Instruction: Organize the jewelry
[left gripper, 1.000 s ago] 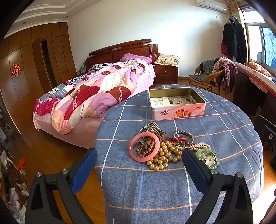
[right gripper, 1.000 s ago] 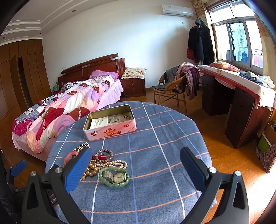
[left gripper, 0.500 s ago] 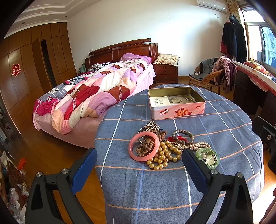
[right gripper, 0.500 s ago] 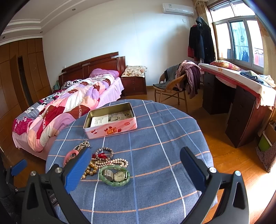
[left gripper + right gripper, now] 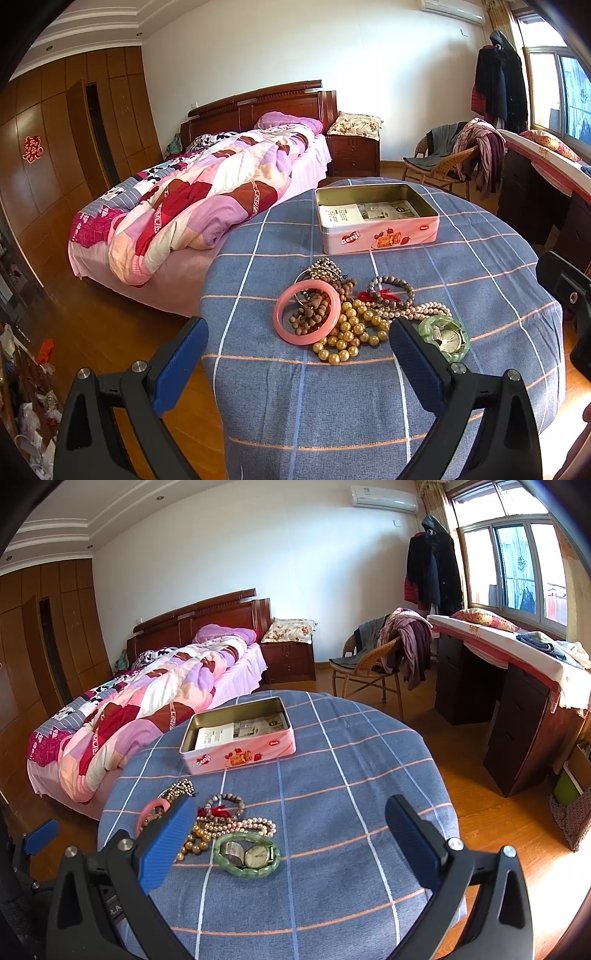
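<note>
Left wrist view: the watch (image 5: 448, 338) is partly hidden behind the spread left tongs (image 5: 297, 349). Bare tabletop (image 5: 332, 775) is seen between the spread right tongs (image 5: 291, 825) and the tin (image 5: 239, 734).

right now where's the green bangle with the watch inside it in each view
Left wrist view: the translucent green bangle with a watch inside it lies right of centre, low, partly hidden behind the left gripper's right-hand blue finger.
Right wrist view: the bangle lies left of centre, low, in full view between the right gripper's open jaws.
Shared landmark: the open pink rectangular tin stands farther back on the blue checked tablecloth.
</note>
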`<state>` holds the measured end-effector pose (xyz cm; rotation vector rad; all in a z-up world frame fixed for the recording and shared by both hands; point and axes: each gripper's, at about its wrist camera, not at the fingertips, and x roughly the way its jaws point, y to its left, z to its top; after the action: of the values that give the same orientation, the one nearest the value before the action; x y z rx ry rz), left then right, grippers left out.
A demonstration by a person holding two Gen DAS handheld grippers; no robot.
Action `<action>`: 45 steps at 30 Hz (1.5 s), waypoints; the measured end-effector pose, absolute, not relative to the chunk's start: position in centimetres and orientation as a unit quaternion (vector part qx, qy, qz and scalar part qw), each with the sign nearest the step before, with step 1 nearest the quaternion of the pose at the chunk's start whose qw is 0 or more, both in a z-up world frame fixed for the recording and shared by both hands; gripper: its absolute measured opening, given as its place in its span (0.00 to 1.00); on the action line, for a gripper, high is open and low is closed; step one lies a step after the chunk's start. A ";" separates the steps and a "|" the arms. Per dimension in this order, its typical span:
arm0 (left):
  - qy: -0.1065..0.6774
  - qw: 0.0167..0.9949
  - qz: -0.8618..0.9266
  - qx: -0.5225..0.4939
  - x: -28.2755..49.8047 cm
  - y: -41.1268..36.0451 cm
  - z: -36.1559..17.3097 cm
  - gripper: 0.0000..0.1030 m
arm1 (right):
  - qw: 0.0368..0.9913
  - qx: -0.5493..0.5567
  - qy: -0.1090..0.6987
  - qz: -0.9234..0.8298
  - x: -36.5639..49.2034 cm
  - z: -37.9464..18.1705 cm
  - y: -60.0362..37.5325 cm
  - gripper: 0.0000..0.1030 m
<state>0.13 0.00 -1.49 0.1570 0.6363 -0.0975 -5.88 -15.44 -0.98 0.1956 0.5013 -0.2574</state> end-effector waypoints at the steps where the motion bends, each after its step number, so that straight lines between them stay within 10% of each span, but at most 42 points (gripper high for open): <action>1: 0.313 0.945 -0.048 0.078 0.2 0.0 -1.5 0.95 | 0.956 0.096 0.248 -0.126 -5.7 -1.0 -15.5 1.00; 32: 0.415 0.897 -0.152 -0.016 9.5 4.2 -8.4 0.95 | 0.899 0.091 0.427 0.038 2.7 -11.0 -15.8 1.00; 45: 0.434 0.890 -0.137 -0.002 13.0 2.7 -10.1 0.92 | 0.908 0.121 0.393 0.079 2.2 -7.9 -17.4 0.34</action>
<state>13.01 2.68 -10.09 -0.0043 0.9020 -0.2854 2.17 -17.37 -7.94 0.2496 0.8108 0.1632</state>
